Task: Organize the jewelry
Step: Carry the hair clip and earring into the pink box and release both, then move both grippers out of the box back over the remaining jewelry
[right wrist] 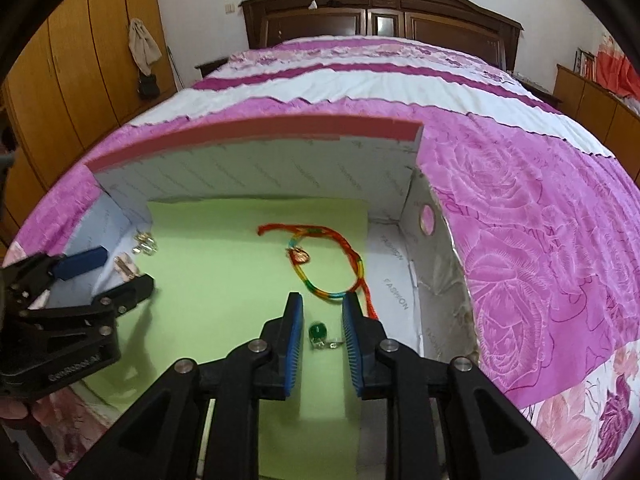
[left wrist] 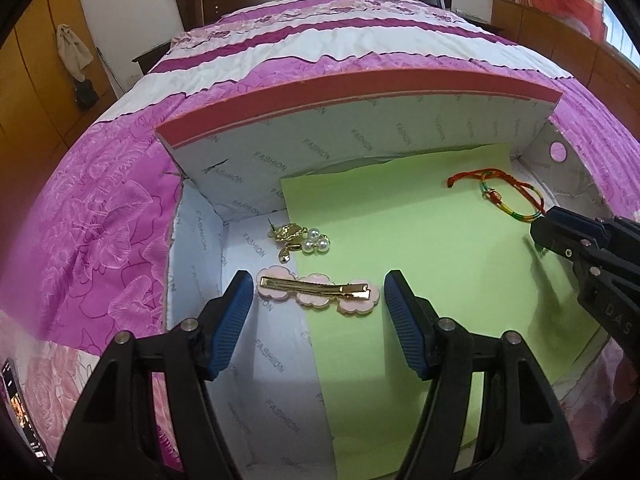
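Note:
An open white box [left wrist: 248, 148] with a green paper liner [left wrist: 420, 248] lies on the bed. In the left wrist view, my left gripper [left wrist: 320, 292] is open around a pink flower hair clip [left wrist: 320, 290]. Gold pearl earrings [left wrist: 300, 238] lie just beyond it. A rainbow cord bracelet [left wrist: 516, 196] lies at the far right, next to my right gripper [left wrist: 540, 230]. In the right wrist view, my right gripper [right wrist: 322, 312] is open, and a green bead earring [right wrist: 318, 332] lies between its fingers. The bracelet [right wrist: 332, 272] is just ahead. The left gripper [right wrist: 120, 270] shows at left.
The box's raised lid [right wrist: 256, 136] with its pink edge stands at the back. The right box wall [right wrist: 428, 220] has a round hole. The pink and white floral bedspread [right wrist: 540, 220] surrounds the box. A wooden headboard [right wrist: 380, 12] and wardrobes [right wrist: 80, 60] stand behind.

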